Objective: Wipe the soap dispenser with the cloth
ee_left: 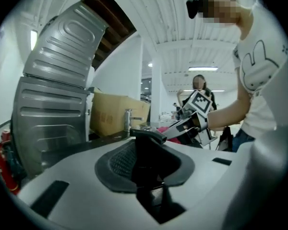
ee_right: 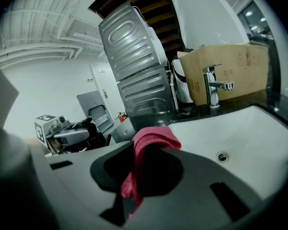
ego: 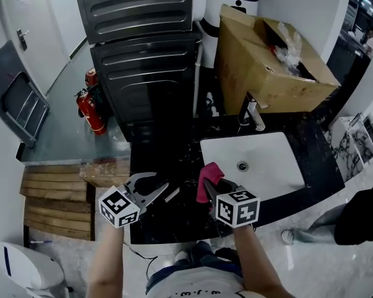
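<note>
Sink (ego: pixel 275 169) in counter (ego: pixel 161 163); faucet (ego: pixel 253 112) behind sink; box (ego: pixel 261 73) behind faucet

Pink cloth (ego: pixel 209 174), black soap dispenser (ee_left: pixel 145 150), white sink (ego: pixel 270 174), white-veined black counter (ego: pixel 168 161).

1. The person wears a white short-sleeved T-shirt (ee_left: pixel 260 56) with a rabbit drawn in outline on the chest.
2. Blue jeans (ee_left: pixel 241 137).
3. Left hand-held gripper (ego: pixel 163 191): light grey body, black jaw pads, marker cube (ego: pixel 119 207) in black-and-white squares.
4. Right hand-held gripper (ego: pixel 210 188): same grey build, with a second cube (ego: pixel 237 207).
</note>
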